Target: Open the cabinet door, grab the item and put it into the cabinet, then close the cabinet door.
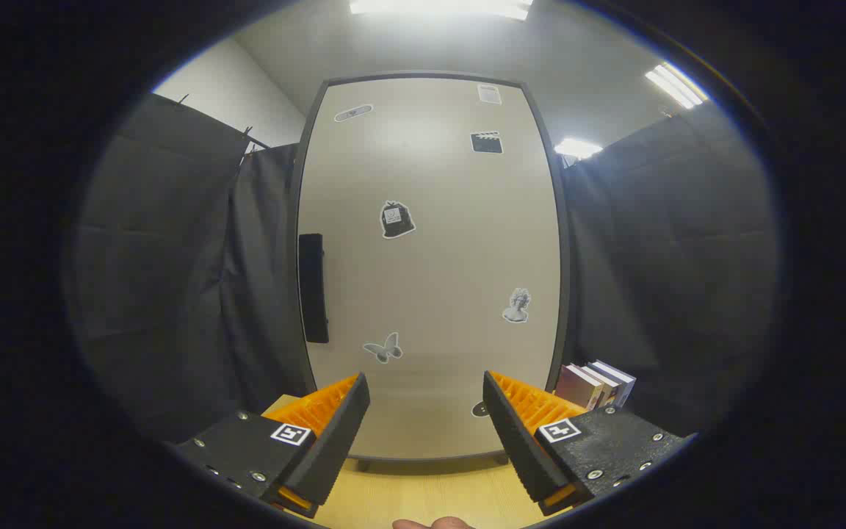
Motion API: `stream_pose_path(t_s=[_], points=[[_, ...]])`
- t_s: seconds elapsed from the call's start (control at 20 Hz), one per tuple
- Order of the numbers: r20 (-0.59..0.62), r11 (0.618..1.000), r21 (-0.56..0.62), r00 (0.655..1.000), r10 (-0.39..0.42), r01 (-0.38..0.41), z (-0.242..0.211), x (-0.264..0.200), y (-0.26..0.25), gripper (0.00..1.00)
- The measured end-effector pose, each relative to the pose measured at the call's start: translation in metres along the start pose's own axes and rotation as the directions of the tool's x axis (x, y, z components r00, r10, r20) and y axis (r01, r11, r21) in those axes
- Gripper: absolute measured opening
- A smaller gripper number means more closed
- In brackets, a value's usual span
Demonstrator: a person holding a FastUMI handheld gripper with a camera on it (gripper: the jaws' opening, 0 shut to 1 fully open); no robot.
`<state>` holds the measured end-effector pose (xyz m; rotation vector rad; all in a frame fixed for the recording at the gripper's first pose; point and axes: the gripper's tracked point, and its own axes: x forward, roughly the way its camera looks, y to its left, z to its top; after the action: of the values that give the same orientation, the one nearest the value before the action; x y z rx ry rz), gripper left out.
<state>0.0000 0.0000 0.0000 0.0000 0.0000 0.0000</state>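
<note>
A tall pale cabinet door point(430, 264) with a dark frame stands closed straight ahead of me, dotted with small stickers. Its black vertical handle point(313, 288) runs along the left side of the door. Several books point(595, 385) stand upright just right of the cabinet, on the wooden table point(430, 492). My gripper point(427, 400) is open, fingers spread wide with nothing between them, pointing at the lower part of the door, a short way off from it. The handle lies up and left of my left finger point(338, 433).
Black cloth walls hang on both sides of the cabinet. Ceiling lights glow above. A bit of a person's hand point(434, 523) shows at the table's near edge, between and below my fingers.
</note>
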Motion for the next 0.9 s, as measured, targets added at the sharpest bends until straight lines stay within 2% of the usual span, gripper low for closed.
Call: stream_pose_path(t_s=[0.55, 0.9], points=[[0.009, 0.999, 0.020, 0.999, 0.042, -0.042, 0.008, -0.001, 0.010, 0.96], [-0.002, 1.000, 0.005, 1.000, 0.026, -0.026, 0.005, 0.002, 0.008, 0.97]])
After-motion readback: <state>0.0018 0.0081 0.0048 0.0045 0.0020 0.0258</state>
